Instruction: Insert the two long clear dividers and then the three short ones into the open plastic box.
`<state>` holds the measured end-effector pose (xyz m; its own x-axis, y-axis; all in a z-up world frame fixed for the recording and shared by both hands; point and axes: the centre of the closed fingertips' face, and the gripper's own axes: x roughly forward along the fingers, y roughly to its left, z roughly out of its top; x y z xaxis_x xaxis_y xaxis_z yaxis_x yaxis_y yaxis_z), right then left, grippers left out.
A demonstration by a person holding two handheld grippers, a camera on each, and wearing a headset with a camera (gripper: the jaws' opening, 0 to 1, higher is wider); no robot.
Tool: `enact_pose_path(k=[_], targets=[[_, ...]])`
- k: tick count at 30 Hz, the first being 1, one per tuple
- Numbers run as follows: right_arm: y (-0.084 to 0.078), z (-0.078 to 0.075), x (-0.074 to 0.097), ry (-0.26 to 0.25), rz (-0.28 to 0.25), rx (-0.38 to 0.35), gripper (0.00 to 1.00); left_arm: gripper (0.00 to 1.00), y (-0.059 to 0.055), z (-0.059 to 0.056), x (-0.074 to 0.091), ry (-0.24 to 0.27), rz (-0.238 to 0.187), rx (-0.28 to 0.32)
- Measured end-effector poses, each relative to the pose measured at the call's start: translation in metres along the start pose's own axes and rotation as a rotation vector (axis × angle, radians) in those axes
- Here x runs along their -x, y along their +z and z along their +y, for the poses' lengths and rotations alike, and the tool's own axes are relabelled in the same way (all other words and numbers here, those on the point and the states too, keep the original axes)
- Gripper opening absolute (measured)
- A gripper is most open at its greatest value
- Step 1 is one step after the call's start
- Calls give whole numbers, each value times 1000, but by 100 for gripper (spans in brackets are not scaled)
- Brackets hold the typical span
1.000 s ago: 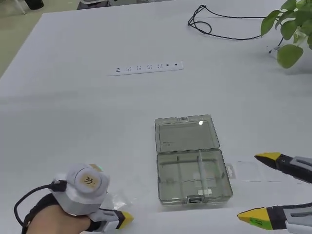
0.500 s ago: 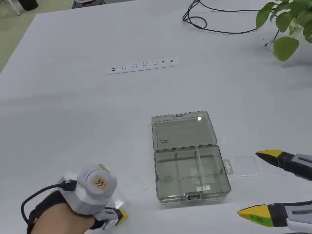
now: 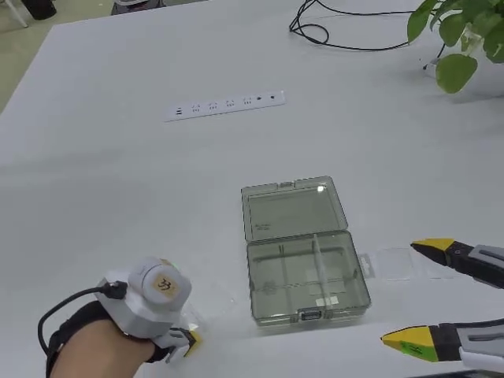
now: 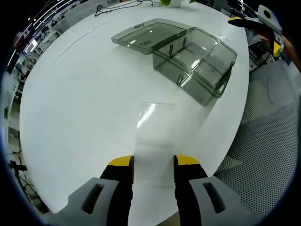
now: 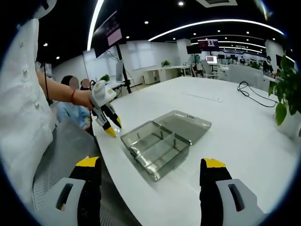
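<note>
**Fingers (image 4: 121, 164) of the left gripper (image 4: 154, 161) astride a clear divider, box open beside it**

We hold the left fingers a little apart and low over the desk (image 3: 118, 173). The near end of a long clear divider (image 4: 155, 123) lies flat in the gap between them; we cannot tell whether they touch it. We judge this to be the line-up for a pinch on its edges, since a thin sheet lying flat on a smooth top offers little else to grip. The right gripper (image 3: 420, 295) hovers beside the box (image 3: 346, 309), fingers spread wide with nothing between them. It is near a second clear piece (image 3: 391, 262) just right of the box, perhaps placed to steady the box or take that piece.

The box sits near the desk's front edge with its lid (image 3: 293, 206) laid flat behind it, so the tray is open from above. It is smoky, translucent hard plastic, squarish with rounded corners. Partitions appear to stand inside, though we cannot tell how many. The divider is glass-clear, thin and rectangular, and shows mostly by its glint on the pale desk.
</note>
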<state>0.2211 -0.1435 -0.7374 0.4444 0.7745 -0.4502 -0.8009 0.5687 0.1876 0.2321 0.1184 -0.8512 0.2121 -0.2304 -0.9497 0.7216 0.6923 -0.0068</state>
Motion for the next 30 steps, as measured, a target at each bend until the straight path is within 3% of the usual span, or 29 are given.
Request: enact_pose_path(k=[20, 25, 30], targets=[[-1, 2, -1, -2, 28, 0, 87, 30, 3, -8, 3, -50, -55, 64], [3, 3, -2, -1, 30, -1, 87, 30, 9, -9, 8, -67, -106, 112], [17, 7, -4, 3, 11, -6, 87, 30, 19, -9, 19, -90, -186, 184]])
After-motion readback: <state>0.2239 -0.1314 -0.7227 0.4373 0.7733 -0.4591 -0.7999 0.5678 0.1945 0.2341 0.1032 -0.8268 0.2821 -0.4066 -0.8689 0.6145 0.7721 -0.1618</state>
